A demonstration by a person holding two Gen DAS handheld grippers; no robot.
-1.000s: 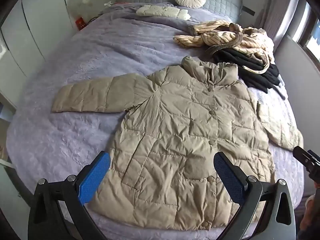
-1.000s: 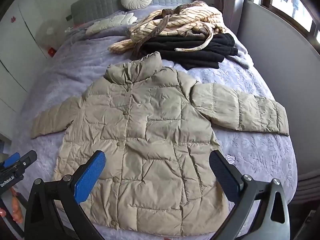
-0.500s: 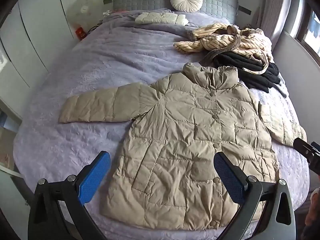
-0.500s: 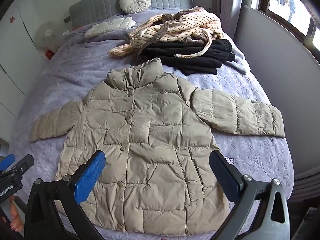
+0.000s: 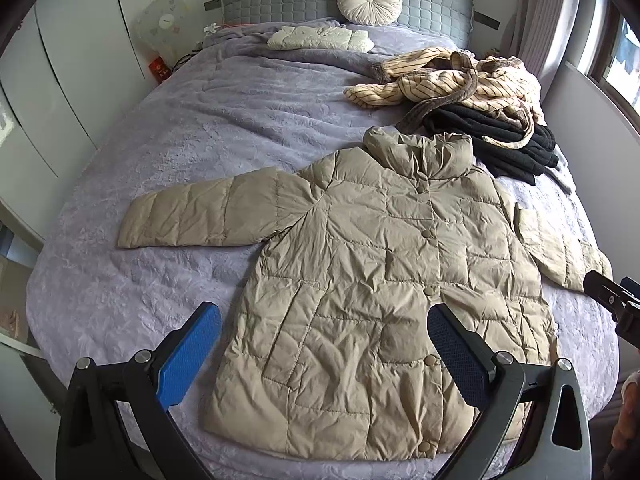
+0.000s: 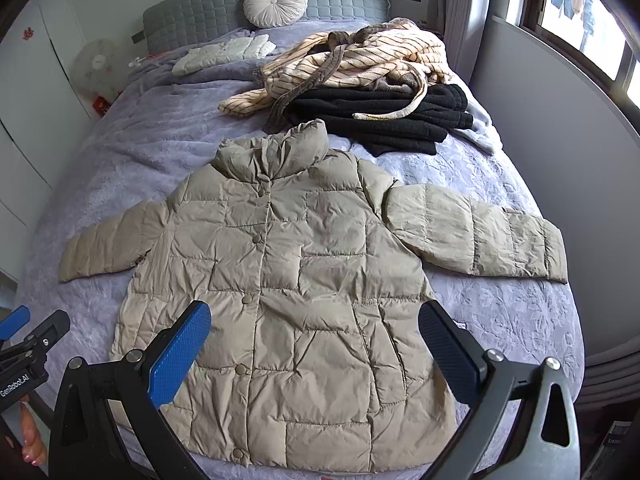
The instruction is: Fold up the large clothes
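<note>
Puffer jacket's [image 5: 372,280] far cuff behind right gripper [image 5: 612,300].

Beige puffer coat [image 5: 372,280] flat on bed, buttoned, front up, sleeves spread.

Each gripper, left [image 5: 324,344] and right [image 6: 314,340], had a black frame with silver screw heads at the finger bases. The fingers [image 5: 188,354] carried blue textured pads. The left gripper's body bore white "GenRobot.AI" lettering. Bare skin showed at the frame edges.
</note>
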